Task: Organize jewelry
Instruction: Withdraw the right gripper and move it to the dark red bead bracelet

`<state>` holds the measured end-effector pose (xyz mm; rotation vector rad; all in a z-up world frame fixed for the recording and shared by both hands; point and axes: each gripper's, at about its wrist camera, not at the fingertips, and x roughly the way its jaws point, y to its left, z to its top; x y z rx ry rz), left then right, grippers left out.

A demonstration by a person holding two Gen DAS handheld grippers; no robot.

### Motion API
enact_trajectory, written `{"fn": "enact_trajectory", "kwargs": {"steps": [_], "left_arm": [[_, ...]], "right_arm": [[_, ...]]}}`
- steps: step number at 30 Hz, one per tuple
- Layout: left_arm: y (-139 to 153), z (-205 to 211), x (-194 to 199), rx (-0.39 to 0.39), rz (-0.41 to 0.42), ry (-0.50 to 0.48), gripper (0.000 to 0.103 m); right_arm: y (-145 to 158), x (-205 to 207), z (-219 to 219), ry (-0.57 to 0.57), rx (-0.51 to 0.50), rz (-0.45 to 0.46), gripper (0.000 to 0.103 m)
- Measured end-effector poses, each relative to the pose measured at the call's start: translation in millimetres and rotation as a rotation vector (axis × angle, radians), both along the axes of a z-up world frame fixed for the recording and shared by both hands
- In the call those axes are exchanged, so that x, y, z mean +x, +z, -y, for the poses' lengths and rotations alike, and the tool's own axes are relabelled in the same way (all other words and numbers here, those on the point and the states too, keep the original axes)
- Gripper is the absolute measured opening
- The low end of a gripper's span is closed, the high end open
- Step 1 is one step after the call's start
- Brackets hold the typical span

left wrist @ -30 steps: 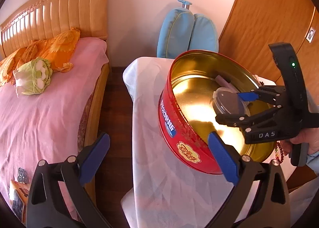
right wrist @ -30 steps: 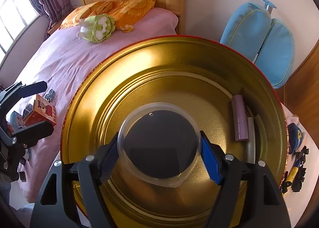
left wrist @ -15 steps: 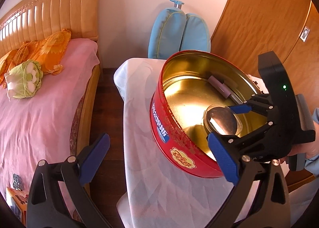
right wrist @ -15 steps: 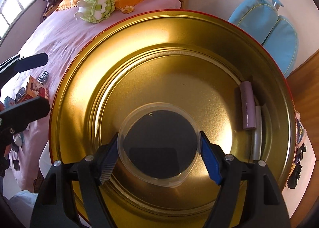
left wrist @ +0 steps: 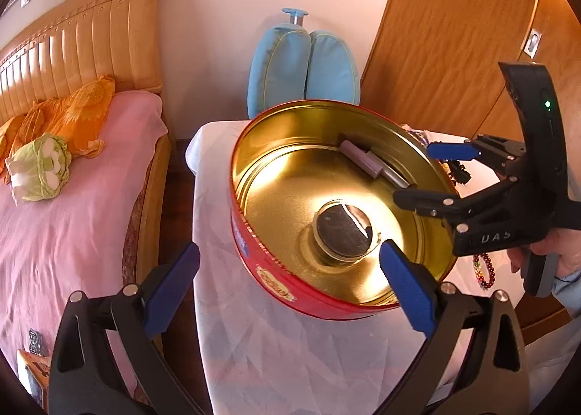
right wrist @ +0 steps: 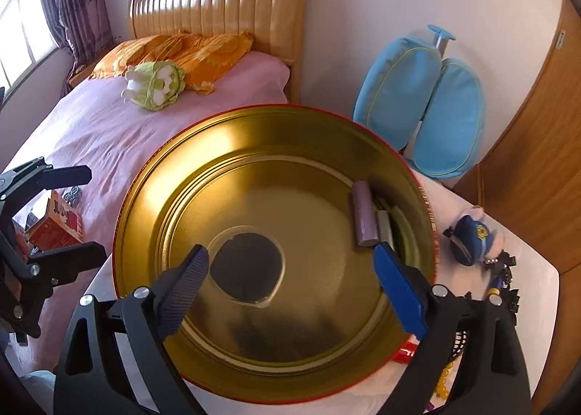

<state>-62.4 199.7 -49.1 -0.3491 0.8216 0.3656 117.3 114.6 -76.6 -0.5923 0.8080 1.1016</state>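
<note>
The round red tin with a gold inside (left wrist: 326, 197) stands at the near end of the white-draped table (left wrist: 276, 349), and its rim looks close to the cloth's edge on the bed side. A careless knock from either tool could, I judge, shove or tip it off toward the floor gap beside the pink bed (left wrist: 72, 204). The cloth is loose and wrinkled, so it may also slide under the tin.

The right gripper (right wrist: 290, 288) has just been opening, and its blue pads now stand wide with nothing pressed between them. The small round clear-lidded dish with a dark inside (right wrist: 247, 269) lies flat on the tin's floor, just ahead of and below the pads and nearer the left one. If this gripper drops again without care, a pad could catch the dish's thin rim and flip it.

The left gripper (left wrist: 287, 291) is also open and empty. It hovers outside the tin, its right pad over the near rim and its left pad out over the gap beside the bed.

A mauve cylinder (right wrist: 363, 213) and a grey stick (right wrist: 385, 228) rest against the tin's far wall, well apart from the dish. A string of dark red beads (left wrist: 484, 271) lies on the table behind the right gripper's handle. Its loop could snag on the tool when it is fetched.
</note>
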Motion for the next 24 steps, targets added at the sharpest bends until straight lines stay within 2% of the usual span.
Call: {"fn": "enact_trajectory", "kwargs": {"steps": [5, 11, 16, 24], "left_arm": [[16, 40, 26, 0.038, 0.008, -0.041, 0.096], [33, 112, 73, 0.049, 0.014, -0.133, 0.096], [31, 172, 113, 0.040, 0.017, -0.193, 0.096], [16, 244, 165, 0.015, 0.000, -0.260, 0.096]], "right_arm": [[15, 22, 53, -0.057, 0.082, -0.007, 0.093], [20, 60, 140, -0.143, 0.114, -0.017, 0.094], [12, 98, 207, -0.207, 0.107, -0.043, 0.094], [-4, 133, 276, -0.228, 0.065, -0.036, 0.094]]}}
